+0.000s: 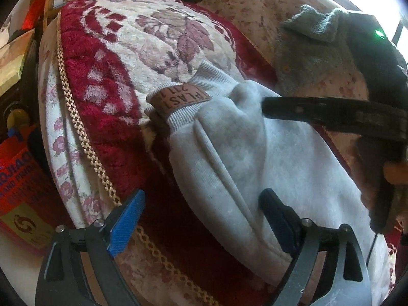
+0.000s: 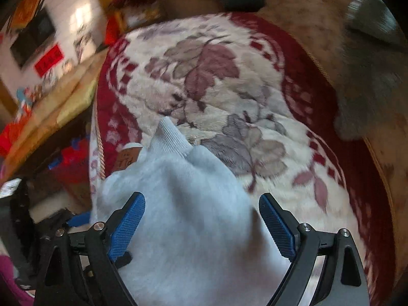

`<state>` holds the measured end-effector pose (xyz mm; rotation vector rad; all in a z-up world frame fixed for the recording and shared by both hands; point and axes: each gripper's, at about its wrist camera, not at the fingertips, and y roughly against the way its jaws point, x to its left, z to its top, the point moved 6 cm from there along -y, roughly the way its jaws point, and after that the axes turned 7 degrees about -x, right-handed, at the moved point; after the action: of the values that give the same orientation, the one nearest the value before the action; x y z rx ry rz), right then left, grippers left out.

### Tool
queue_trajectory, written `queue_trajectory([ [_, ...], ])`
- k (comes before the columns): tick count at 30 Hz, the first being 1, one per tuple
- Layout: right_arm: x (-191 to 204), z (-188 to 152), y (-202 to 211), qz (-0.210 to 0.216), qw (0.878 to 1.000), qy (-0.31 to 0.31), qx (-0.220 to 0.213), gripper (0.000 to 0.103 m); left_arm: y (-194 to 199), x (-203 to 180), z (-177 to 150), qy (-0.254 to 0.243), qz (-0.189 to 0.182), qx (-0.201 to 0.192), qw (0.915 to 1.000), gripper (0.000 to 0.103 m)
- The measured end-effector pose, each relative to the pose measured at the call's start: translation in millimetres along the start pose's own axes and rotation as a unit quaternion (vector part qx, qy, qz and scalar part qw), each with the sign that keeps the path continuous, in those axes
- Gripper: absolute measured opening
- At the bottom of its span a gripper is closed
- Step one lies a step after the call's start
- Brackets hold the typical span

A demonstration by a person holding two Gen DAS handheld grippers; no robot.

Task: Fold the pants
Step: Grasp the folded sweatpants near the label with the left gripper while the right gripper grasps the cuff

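Observation:
Light grey sweatpants [image 1: 242,158] lie bunched on a red and cream floral blanket [image 1: 122,51], ribbed cuff with a brown leather label [image 1: 181,100] pointing away. My left gripper [image 1: 201,219] is open, its jaws wide apart over the near fold of the pants; the right finger [image 1: 278,219] touches the cloth. My right gripper shows in the left wrist view as a black finger [image 1: 306,109] above the pants. In the right wrist view the right gripper [image 2: 201,224] is open with the pants [image 2: 183,199] between and under its jaws. The view is blurred.
The blanket [image 2: 229,76] covers a cushioned seat with a braided cord edge [image 1: 84,137]. A grey towel [image 1: 311,48] lies at the back right. A red box [image 1: 20,186] and clutter stand off the seat's left edge.

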<state>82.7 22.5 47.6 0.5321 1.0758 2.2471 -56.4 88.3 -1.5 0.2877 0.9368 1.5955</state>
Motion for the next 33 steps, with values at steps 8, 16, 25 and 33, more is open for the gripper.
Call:
queue_trajectory([
  [8,-8.5,14.8,-59.1,0.080,0.995,0.011,0.058,0.098,-23.9,1.8,8.9,0.012,-0.003,-0.008,0.9999,0.101],
  [16,-3.1,5.4,-63.4,0.166,0.985,-0.018,0.040,0.059,-38.5,-6.6,19.4,-0.002,-0.041,-0.065,0.9970,0.088],
  [25,6.5,21.7,-2.6,0.162,0.987,0.004,-0.012,0.047,5.2,-33.2,36.8,-0.018,-0.098,-0.089,0.9911,0.031],
  [33,-2.1,19.3,110.0,0.169,0.980,-0.012,-0.102,0.052,80.5,-109.3,39.7,-0.131,-0.086,-0.171,0.9727,0.031],
])
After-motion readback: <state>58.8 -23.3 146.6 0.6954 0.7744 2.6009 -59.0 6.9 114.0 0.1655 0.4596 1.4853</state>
